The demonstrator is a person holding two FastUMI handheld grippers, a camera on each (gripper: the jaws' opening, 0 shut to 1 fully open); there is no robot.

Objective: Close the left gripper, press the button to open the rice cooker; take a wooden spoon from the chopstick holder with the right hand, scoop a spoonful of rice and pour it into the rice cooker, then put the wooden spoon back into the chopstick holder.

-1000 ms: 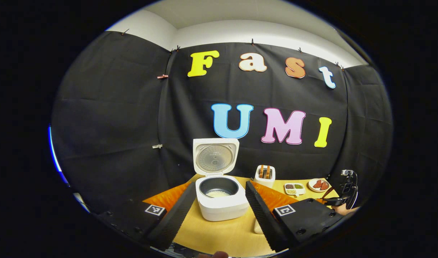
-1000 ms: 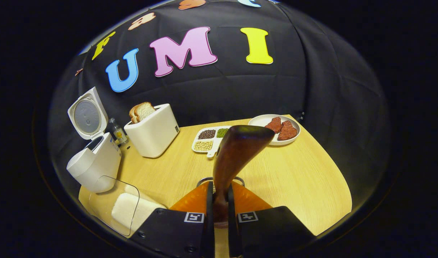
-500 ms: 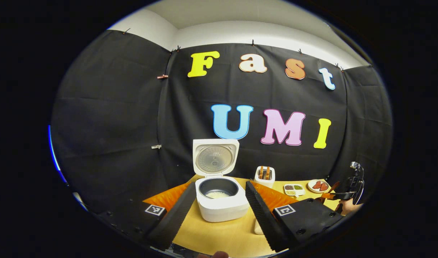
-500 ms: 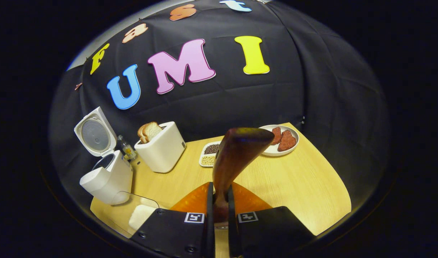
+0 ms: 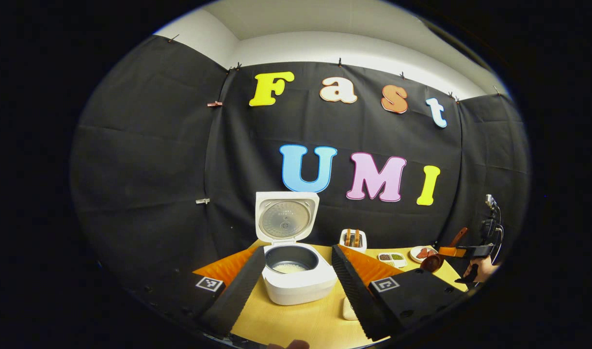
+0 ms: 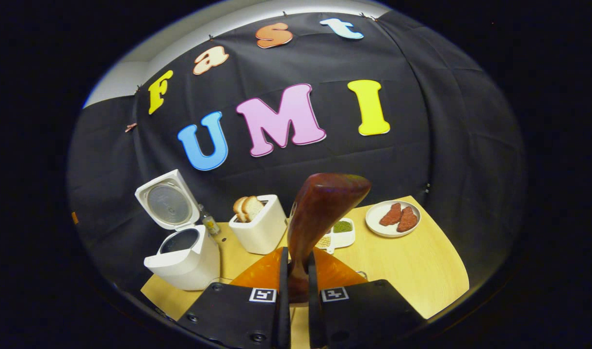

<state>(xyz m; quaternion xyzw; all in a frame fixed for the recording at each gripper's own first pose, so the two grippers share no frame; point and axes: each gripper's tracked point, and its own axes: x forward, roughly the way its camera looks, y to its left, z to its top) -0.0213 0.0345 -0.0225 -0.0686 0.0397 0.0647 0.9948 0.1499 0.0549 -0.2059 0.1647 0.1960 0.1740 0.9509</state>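
Observation:
The white rice cooker stands open with its lid upright and a little rice in the dark pot. My left gripper is open in front of it, one finger on each side, holding nothing. My right gripper is shut on the dark wooden spoon, whose broad end rises ahead of the fingers, high above the table. In the left gripper view the right gripper hangs at the far right with the spoon and a hand behind it. The cooker sits lower left.
On the wooden table stand a white toaster with bread, a small bottle, a divided tray of beans and a plate of red meat pieces. A white object lies half hidden behind my left gripper's finger.
My right gripper has risen with the spoon, so the table and its things look lower and farther. The left gripper stays open and has drifted only slightly.

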